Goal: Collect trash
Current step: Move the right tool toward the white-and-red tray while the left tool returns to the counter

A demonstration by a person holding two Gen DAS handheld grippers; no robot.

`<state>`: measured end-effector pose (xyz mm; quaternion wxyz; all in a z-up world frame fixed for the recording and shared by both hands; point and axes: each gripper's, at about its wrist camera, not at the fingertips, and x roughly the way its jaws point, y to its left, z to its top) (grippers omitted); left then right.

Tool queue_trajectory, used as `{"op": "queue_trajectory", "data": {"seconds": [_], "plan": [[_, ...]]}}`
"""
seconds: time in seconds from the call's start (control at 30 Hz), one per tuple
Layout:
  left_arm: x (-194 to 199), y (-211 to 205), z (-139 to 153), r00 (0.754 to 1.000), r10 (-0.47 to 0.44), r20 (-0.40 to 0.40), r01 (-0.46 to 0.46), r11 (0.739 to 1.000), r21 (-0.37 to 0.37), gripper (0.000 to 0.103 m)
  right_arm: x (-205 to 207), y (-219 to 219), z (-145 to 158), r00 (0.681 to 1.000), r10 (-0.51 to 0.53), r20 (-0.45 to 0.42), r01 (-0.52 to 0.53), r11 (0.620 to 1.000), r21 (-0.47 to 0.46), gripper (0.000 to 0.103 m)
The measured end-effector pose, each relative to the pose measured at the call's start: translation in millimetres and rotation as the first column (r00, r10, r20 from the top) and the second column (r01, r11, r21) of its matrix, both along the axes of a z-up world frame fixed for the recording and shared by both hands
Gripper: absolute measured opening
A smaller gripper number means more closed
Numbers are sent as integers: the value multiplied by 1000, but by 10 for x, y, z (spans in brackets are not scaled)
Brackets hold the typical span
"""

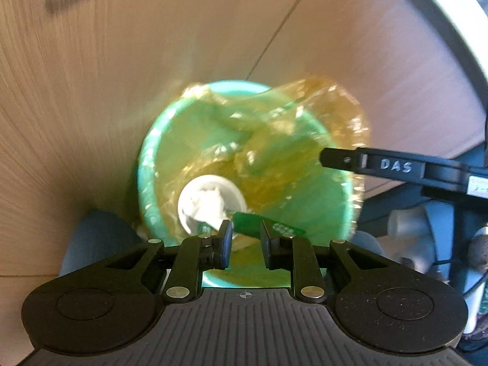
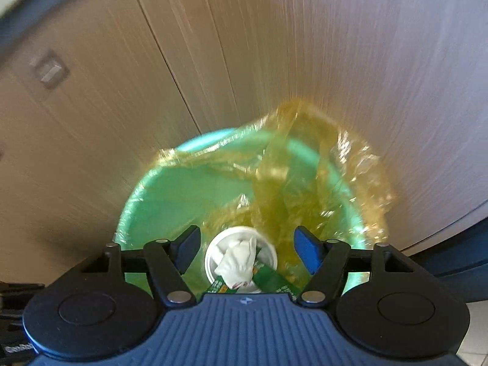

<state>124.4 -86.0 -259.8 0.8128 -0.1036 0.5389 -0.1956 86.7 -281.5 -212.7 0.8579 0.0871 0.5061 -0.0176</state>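
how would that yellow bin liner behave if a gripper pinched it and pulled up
The yellow bin liner looks thin and crinkled, so it would probably be floppy and bunch up rather than hold shape. It sits loosely in the green bin, one side already standing above the rim, so it may lift out easily. Its glossy film could be slippery.

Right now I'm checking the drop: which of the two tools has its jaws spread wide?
The right tool, blue-padded, jaws spread wide over the white cup in the bin. The left tool stands much narrower.
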Motion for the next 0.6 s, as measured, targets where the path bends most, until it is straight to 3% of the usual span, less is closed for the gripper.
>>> {"op": "queue_trajectory", "data": {"seconds": [0.2, 0.33, 0.43, 0.47, 0.6], "plan": [[-220, 63, 618, 989, -75, 126, 80, 996, -33, 23, -229, 215, 551, 995, -3, 101, 12, 995, -96, 80], [-430, 259, 1255, 965, -83, 250, 109, 990, -92, 23, -259, 458, 1193, 976, 42, 214, -15, 992, -126, 86], [-595, 507, 1799, 933, -75, 351, 117, 988, -100, 23, -284, 669, 1789, 920, 94, 380, -45, 989, -138, 95], [-636, 608, 1968, 924, -63, 378, 107, 989, -98, 23, -271, 739, 1972, 896, 108, 432, -51, 989, -141, 103], [-727, 1060, 2540, 884, 23, 467, 18, 996, -82, 23, -29, 1052, 2532, 826, 182, 534, -103, 979, -174, 103]]}}
